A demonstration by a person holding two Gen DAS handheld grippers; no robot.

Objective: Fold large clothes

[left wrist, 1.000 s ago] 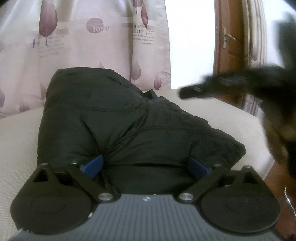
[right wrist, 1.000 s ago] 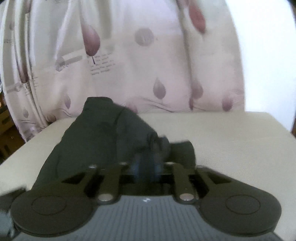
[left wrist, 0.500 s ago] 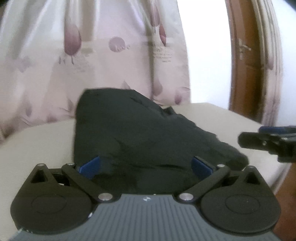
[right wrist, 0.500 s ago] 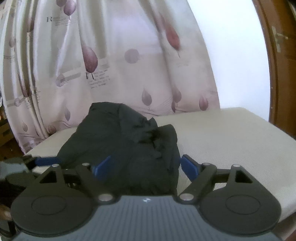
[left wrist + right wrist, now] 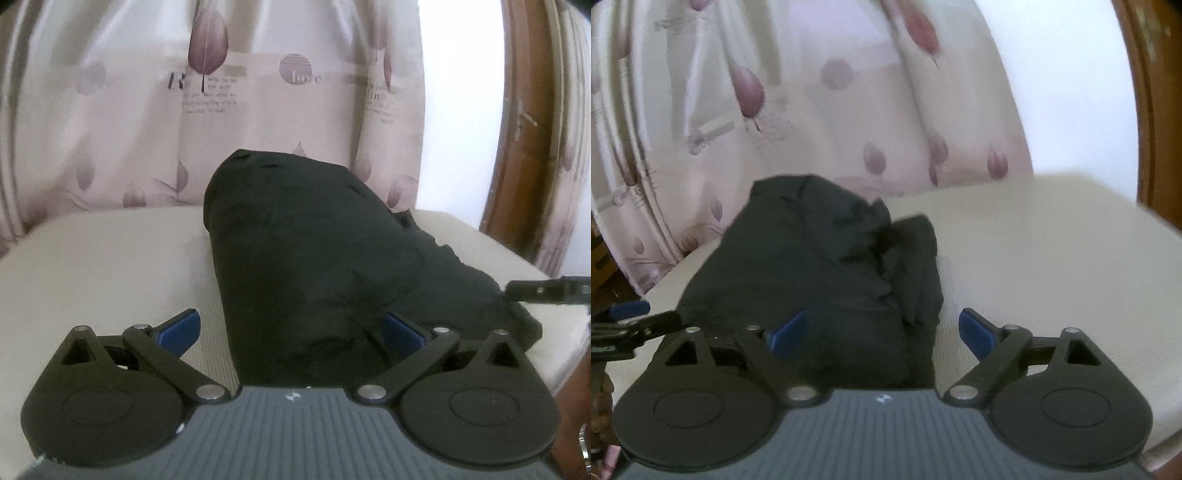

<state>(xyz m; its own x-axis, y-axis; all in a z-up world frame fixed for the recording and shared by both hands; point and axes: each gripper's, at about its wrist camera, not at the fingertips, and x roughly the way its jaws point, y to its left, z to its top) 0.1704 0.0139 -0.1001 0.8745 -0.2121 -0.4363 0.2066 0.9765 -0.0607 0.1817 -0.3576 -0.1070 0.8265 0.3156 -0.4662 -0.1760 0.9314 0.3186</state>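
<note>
A black jacket [image 5: 317, 266] lies bundled on a cream cushioned bench [image 5: 103, 266], in front of a pale curtain [image 5: 147, 110] printed with purple leaves. In the left wrist view the jacket's long axis runs from the near edge of the bench away toward the curtain. Its far end is a rounded hump, and a lower, flatter part spreads to the right near side. In the right wrist view the same jacket [image 5: 812, 266] sits left of centre, its length again running near to far, with a crumpled fold sticking up at its right edge.

The left claw [image 5: 291, 332] stands wide. Its blue pads [image 5: 179, 330] straddle the near end of the jacket without pressing it; the left pad is over bare cushion.

The right claw [image 5: 882, 332] is opening, its blue pads [image 5: 975, 332] well apart. The near right part of the jacket lies between them, not gripped; the right pad is over bare cushion [image 5: 1034, 258].

A brown wooden door frame [image 5: 502, 166] stands at the far right. Each claw's tip shows at the edge of the other's view.
</note>
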